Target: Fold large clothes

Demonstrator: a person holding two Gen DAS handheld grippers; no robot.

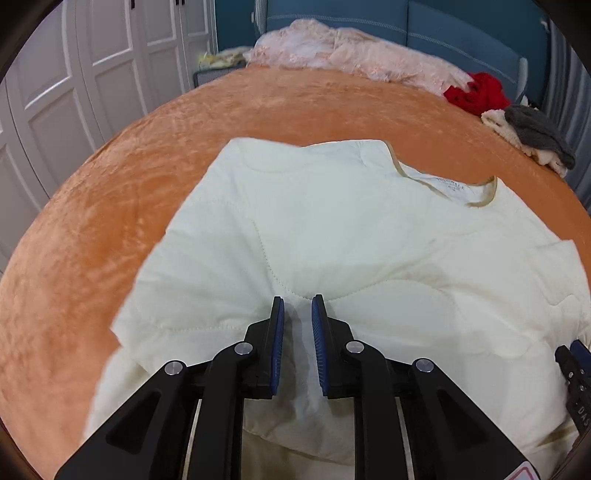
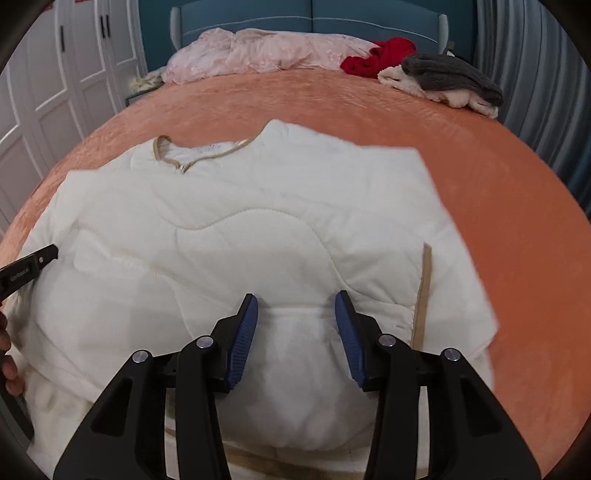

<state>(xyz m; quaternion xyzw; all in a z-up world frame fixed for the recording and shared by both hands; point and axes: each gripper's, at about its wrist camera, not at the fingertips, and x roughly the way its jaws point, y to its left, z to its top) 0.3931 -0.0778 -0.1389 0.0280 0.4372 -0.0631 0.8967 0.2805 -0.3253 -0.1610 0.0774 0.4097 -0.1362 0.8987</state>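
I am working over a cream quilted jacket (image 1: pixel 332 236) that is lying spread across the orange bedspread (image 1: pixel 92 229), its tan-trimmed neckline (image 2: pixel 199 157) pointing toward the teal headboard (image 2: pixel 314 18). My left tool (image 1: pixel 297 302) is pinching a raised ridge of the jacket's cloth near the hem, its blue pads (image 1: pixel 277 343) drawn close with fabric bunching between them. My right tool (image 2: pixel 295 299) is standing with its pads well apart, a mound of the jacket's lower edge swelling up into the gap; I cannot tell whether the pads are pressing it. A tan strip of trim (image 2: pixel 423 291) is showing just beside the right tool's outer finger. The left tool's tip is peeking in at the edge of the right wrist view, resting against the jacket's sleeve side. Along the head of the bed, a pink bundle of bedding (image 2: pixel 258 51), a red garment (image 2: pixel 380 55) and a grey one (image 2: pixel 447 75) are lying heaped, well apart from the jacket. White wardrobe doors (image 1: pixel 92 55) are lining the wall beside the bed.
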